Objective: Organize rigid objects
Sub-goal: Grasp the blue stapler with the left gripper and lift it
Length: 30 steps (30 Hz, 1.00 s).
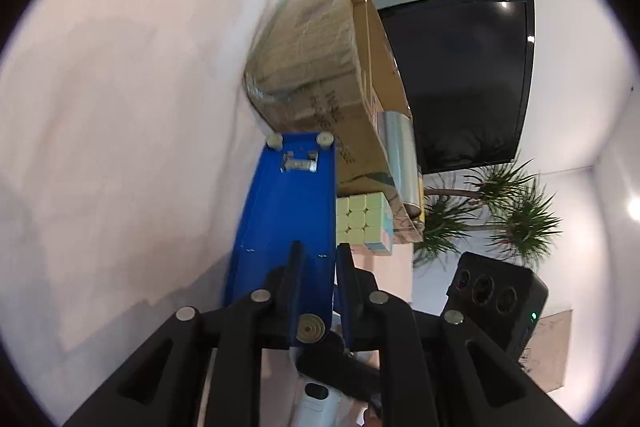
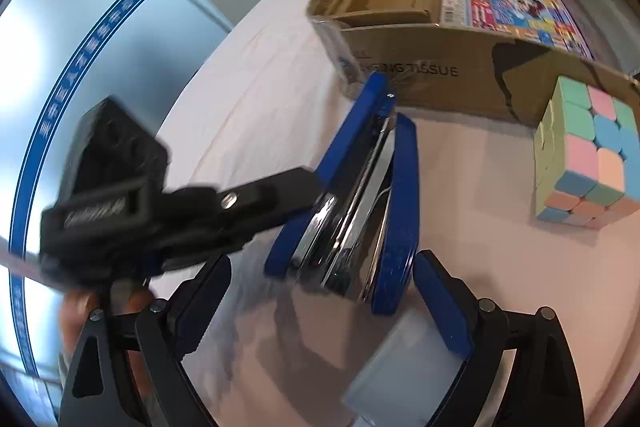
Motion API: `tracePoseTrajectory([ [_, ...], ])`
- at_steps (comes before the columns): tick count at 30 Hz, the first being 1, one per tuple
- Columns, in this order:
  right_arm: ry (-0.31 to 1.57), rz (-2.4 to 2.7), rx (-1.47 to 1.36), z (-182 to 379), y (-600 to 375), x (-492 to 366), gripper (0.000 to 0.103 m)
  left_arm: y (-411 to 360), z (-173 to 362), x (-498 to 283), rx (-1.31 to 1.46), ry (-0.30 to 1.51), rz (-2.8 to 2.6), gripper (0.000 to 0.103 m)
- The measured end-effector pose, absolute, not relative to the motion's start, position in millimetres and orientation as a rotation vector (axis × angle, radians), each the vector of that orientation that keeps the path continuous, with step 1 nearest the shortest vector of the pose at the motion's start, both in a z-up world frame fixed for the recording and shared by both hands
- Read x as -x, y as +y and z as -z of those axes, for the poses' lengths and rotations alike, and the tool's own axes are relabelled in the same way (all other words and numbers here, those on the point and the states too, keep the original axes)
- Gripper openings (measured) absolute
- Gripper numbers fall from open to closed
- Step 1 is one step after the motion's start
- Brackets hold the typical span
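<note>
We see the left gripper (image 1: 316,259) clenched on the base of a blue stapler (image 2: 360,203), which stands just before the cardboard box (image 2: 440,83). Our right gripper (image 2: 320,303) hangs released, jaws spread either side of the stapler's near end. A pastel cube (image 2: 588,155) sits beside the box.

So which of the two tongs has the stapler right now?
The left tongs: shut on the blue stapler's base plate. The right tongs stand open around its rear, pads clear.
</note>
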State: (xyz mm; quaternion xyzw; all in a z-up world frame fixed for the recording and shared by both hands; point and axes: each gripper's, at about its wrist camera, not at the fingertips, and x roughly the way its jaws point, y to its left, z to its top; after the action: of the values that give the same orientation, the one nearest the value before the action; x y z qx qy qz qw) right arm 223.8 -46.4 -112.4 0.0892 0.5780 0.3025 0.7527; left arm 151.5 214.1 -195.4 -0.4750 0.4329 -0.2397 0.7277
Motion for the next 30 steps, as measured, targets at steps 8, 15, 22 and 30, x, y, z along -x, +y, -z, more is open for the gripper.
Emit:
tracePoseTrajectory([
  [8, 1.196, -0.631, -0.071, 117.3, -26.3, -225.7, 0.063, 237.0, 165.2, -130.2, 0.9, 0.869, 0.412, 0.013],
  [15, 0.922, -0.671, 0.543, 92.7, 29.0, -195.7, 0.05, 259.0, 164.1, -109.0, 0.867, 0.83, 0.316, 0.013],
  [22, 0.506, -0.719, 1.098, 113.7, 73.5, -120.8, 0.053, 287.7, 164.8, -77.7, 0.862, 0.814, 0.167, 0.043],
  [30, 0.504, -0.961, 0.96, 92.6, 67.9, -82.1, 0.091, 292.0, 180.4, -58.3, 0.893, 0.835, 0.11, 0.06],
])
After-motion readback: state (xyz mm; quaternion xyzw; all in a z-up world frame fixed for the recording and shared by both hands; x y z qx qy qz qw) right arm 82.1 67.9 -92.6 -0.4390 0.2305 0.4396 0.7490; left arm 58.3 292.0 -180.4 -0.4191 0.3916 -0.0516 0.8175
